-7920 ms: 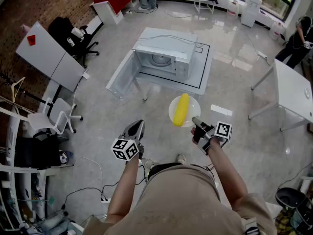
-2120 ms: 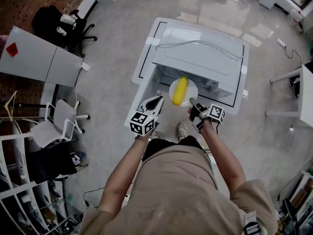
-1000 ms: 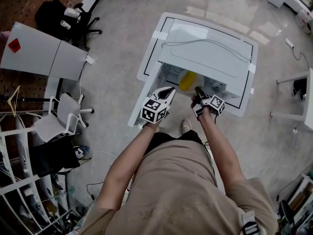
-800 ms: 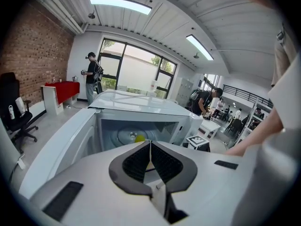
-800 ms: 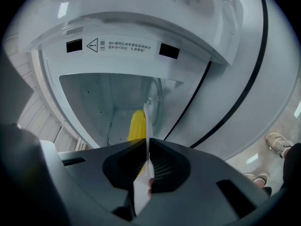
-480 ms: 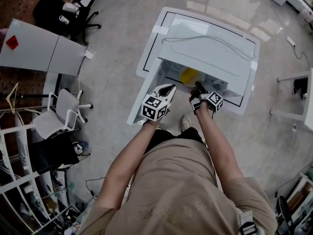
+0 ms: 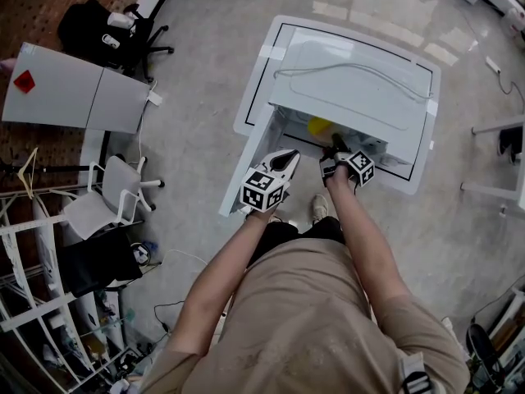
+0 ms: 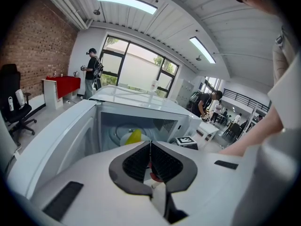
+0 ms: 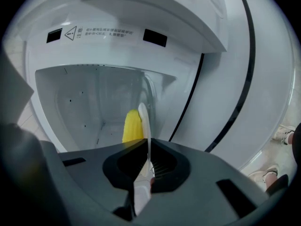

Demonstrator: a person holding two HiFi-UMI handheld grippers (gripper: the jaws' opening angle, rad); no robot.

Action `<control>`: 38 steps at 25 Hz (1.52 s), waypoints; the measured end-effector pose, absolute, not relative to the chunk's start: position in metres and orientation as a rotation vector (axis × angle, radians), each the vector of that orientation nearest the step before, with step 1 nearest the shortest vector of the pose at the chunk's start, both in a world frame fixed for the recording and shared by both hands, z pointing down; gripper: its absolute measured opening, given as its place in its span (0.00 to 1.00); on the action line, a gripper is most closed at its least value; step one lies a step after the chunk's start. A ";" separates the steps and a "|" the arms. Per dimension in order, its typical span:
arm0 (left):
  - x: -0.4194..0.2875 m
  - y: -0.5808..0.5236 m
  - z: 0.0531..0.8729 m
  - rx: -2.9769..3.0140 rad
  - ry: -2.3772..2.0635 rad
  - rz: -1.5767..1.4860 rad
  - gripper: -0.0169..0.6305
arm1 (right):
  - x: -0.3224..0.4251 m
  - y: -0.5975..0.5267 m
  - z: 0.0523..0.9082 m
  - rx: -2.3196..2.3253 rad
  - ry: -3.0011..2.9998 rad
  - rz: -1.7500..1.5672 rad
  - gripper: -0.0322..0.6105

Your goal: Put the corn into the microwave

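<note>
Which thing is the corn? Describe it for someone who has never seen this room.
Find the white microwave on the white table, its door open. In its opening the right gripper pinches the rim of a white plate. The corn lies on that plate: a yellow cob, the only coloured thing inside.

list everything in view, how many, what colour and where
microwave: 1, white, on the table, door open to the left
table: 1, white with a black line, under the microwave
cable: 1, grey, across the microwave's top
plate: 1, white, in the microwave's opening, rim in the right claw
corn: 1, yellow, on the plate
chairs: 2, one black at top left, one white at left
panel: 1, white with a red mark, at left
bystanders: at least 2, dark-clad, far off, one by the window
left claw: 1, grey, shut and empty, before the microwave
right claw: 1, grey, shut on the plate
</note>
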State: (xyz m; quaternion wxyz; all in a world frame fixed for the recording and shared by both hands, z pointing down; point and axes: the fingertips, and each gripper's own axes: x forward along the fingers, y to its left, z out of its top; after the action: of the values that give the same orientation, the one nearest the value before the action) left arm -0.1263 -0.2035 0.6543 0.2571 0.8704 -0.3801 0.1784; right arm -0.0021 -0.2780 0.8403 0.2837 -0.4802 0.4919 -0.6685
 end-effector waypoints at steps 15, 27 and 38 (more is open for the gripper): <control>-0.134 -0.204 0.653 2.360 -1.023 0.492 0.04 | -0.016 -0.298 0.830 -1.190 1.348 -1.790 0.19; -0.136 -0.191 0.658 2.353 -1.007 0.505 0.04 | -0.026 -0.282 0.828 -1.080 1.459 -1.849 0.37; -0.138 -0.181 0.658 2.342 -1.022 0.506 0.04 | -0.046 -0.262 0.833 -1.680 2.266 -1.504 0.37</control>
State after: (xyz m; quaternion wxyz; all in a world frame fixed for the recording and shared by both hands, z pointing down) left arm -0.1381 -0.1806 0.6576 0.2650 0.8670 -0.3782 0.1873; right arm -0.0462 -0.2624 0.8327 -0.0276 -0.5253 0.7086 -0.4703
